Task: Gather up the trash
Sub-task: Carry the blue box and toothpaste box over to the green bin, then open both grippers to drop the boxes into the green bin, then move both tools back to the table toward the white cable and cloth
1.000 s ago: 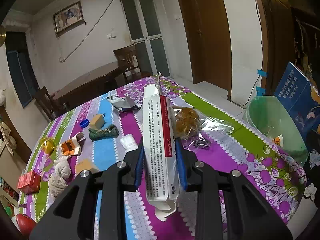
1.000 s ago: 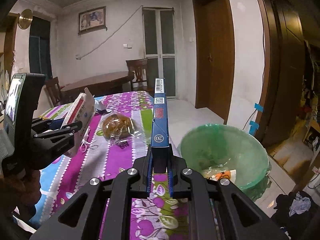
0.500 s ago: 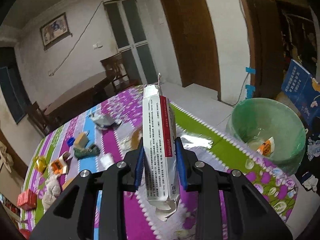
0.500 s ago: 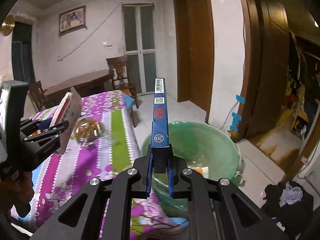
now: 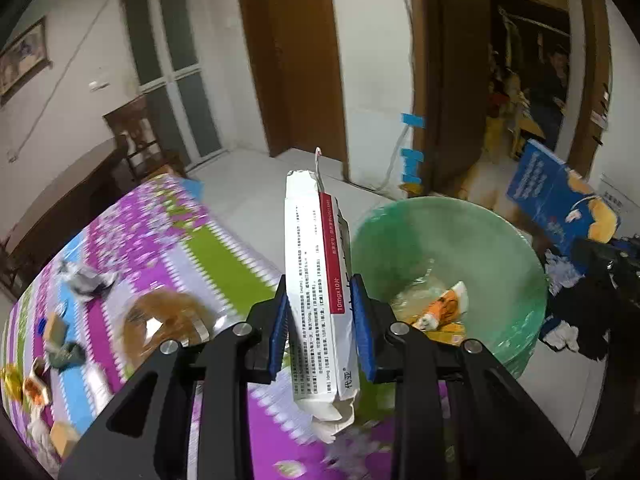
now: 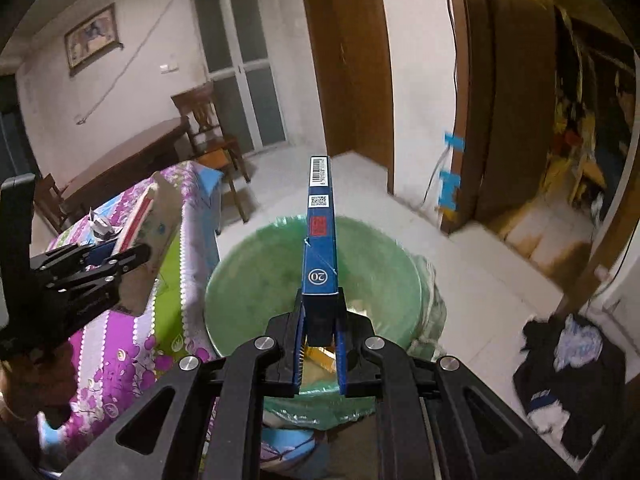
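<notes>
Holding: two pieces of trash, one in each claw, both near the bin.
Left claw: my left gripper (image 5: pixel 322 316) is clamped on a white medicine box (image 5: pixel 316 280) with a red stripe; blue pads (image 5: pixel 280 332) press both long sides, the box stands upright, its crumpled bottom flap hanging below the fingers.
Left claw position: above the table's edge nearest the bin, with the green-lined trash bin (image 5: pixel 500 236) just to the right of it.
Right claw: my right gripper (image 6: pixel 320 328) is closed narrow on a blue box (image 6: pixel 320 232), gripped at its lower end, standing upright, barcode at the top.
Right claw position: over the bin (image 6: pixel 260 272), the blue box in front of the bin opening.
Bin contents: orange wrapper (image 5: pixel 440 312) and some clear plastic at the bottom.
Table: purple, green and blue striped tablecloth (image 5: pixel 160 236); bagged bread roll (image 5: pixel 168 324) near the bin-side edge, small scraps (image 5: pixel 60 328) toward the far left edge, blurred.
Floor: dark clothes pile (image 6: pixel 568 368) to the right of the bin.
</notes>
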Demonstrator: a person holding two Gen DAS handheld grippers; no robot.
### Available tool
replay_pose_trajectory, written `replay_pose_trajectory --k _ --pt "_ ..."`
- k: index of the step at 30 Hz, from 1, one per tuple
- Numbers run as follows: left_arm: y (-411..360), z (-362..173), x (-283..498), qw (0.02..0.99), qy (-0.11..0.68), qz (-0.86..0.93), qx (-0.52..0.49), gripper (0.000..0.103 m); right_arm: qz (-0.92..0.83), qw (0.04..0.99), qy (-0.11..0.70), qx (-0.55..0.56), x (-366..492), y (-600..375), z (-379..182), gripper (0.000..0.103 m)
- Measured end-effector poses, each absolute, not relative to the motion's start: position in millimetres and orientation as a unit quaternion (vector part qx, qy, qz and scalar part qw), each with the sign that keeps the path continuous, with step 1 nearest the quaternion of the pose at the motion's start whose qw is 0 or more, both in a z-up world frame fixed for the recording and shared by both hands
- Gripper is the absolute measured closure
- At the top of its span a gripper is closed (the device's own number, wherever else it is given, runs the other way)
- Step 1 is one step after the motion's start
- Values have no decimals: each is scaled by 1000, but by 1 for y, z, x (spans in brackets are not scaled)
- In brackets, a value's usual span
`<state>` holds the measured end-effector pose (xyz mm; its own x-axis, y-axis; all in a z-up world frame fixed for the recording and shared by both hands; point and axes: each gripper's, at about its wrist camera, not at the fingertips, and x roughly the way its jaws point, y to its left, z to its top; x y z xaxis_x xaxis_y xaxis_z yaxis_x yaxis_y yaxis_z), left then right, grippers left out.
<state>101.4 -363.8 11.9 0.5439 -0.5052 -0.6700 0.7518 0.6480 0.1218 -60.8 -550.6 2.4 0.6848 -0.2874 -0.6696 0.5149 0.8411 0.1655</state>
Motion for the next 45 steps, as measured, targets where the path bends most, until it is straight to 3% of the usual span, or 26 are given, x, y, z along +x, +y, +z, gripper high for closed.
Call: replay_pose_trajectory --k 12,27,29,30,32,40,45 --pt "-433 -8 92 820 321 -409 238 75 -236 878 364 202 -50 -596 -4 90" --pt "-444 -17 94 815 329 -411 242 74 -218 874 383 203 -27 -595 -18 90" --pt "-443 -18 96 816 330 -407 244 72 -213 875 384 202 -22 -596 -21 87" --pt "-443 -19 96 817 331 -404 245 71 -216 875 386 196 -19 -596 -23 76" --pt "-441 -22 98 818 336 -397 244 69 -222 876 383 191 -15 -595 -26 68" --pt "-428 -25 98 823 338 -386 244 64 -221 873 387 198 -14 -593 -41 69" --pt "-412 -26 92 830 332 -380 237 49 -234 884 368 169 -23 -578 -39 68"
